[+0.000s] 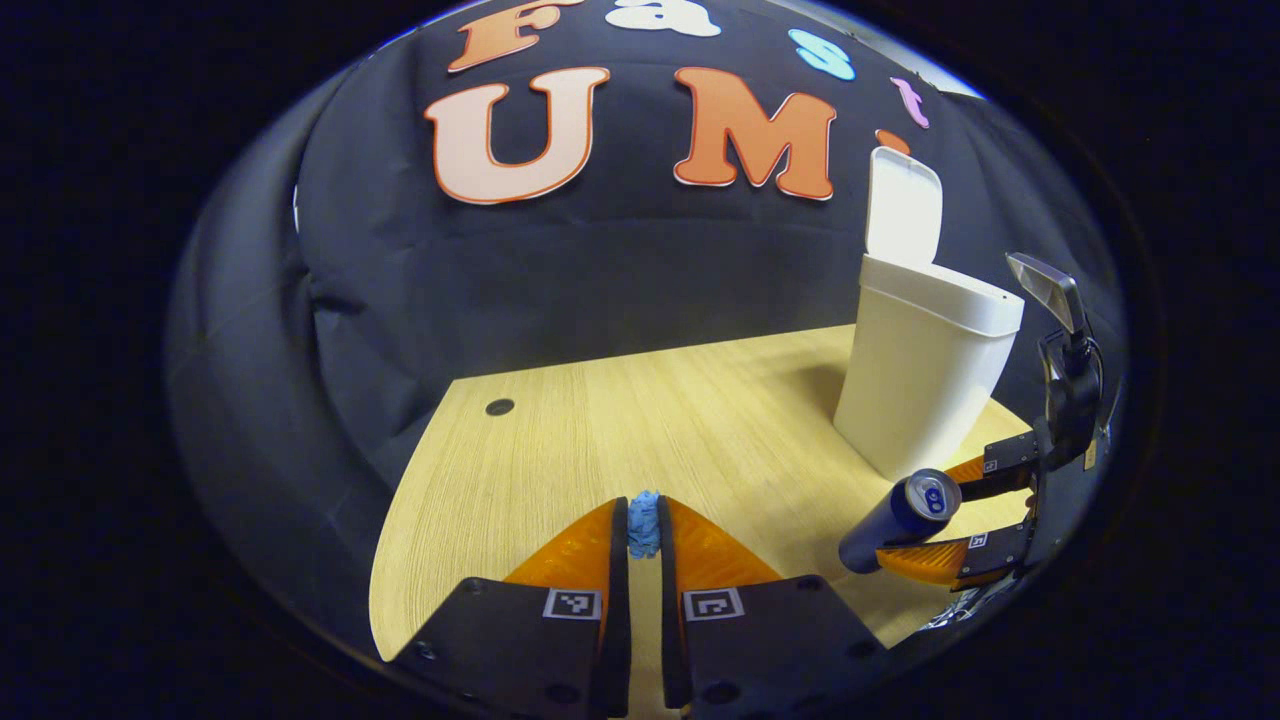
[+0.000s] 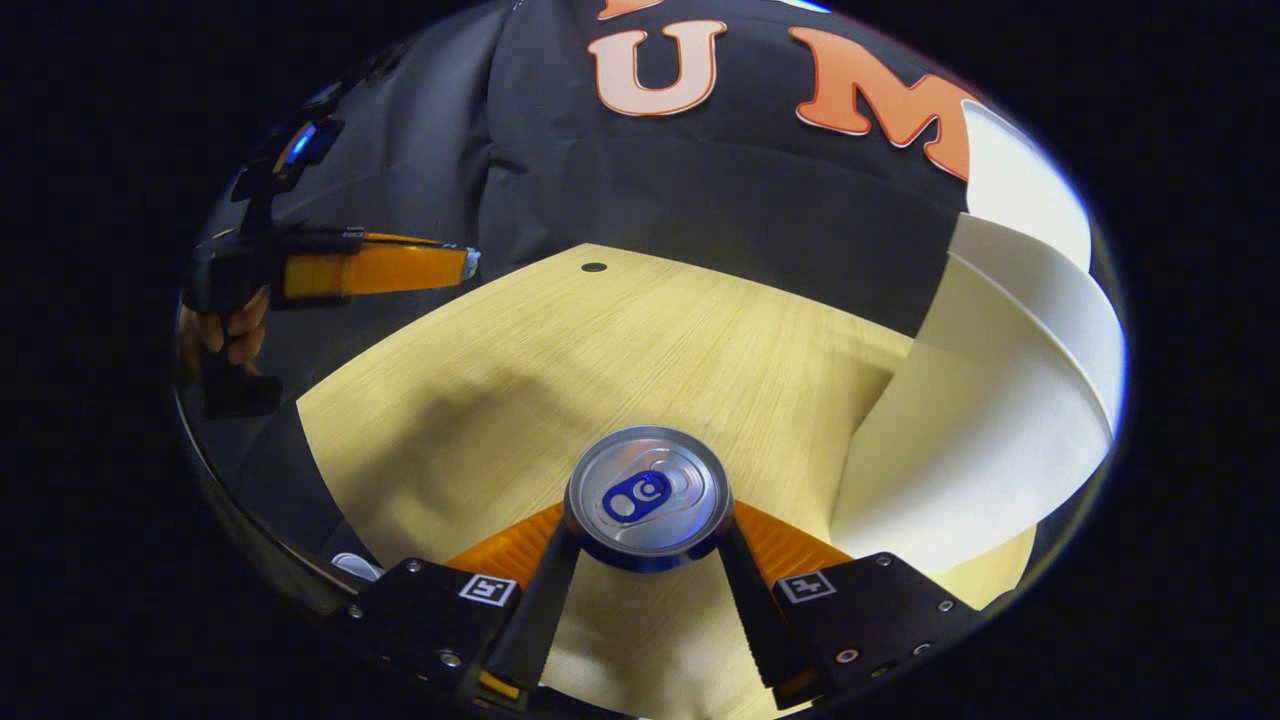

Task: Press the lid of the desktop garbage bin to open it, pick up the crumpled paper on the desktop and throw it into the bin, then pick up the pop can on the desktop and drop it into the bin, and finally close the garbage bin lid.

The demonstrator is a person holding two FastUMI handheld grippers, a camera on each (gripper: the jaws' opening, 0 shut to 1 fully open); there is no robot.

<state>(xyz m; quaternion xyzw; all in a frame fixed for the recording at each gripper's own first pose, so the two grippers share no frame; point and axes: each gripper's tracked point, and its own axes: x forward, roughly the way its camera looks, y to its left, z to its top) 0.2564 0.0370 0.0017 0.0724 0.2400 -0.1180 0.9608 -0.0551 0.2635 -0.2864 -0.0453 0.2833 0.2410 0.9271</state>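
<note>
The pop can is clamped between the right gripper's two fingers, top end facing the camera in the right gripper view, so you're looking straight at the silver lid and its blue pull tab. Both fingers press on the can's sides, spread about as wide as the can itself. In the left gripper view you can see the same can from the side, tipped over at a slant and held off the wooden desktop by the right gripper, just near of the bin's base. The garbage bin is white and stands on the far right part of the desk, with its lid flipped up and standing open at the back. In the right gripper view the bin is close by on the right side, just beside the can. The left gripper is closed nearly all the way, with a small blue scrap pinched right at its fingertips; can't really tell what that scrap is. From the right gripper view the left gripper hangs above the desk's left edge, held by a hand, well apart from the can and the bin. There's a small dark round hole in the desktop toward the far left.
</note>
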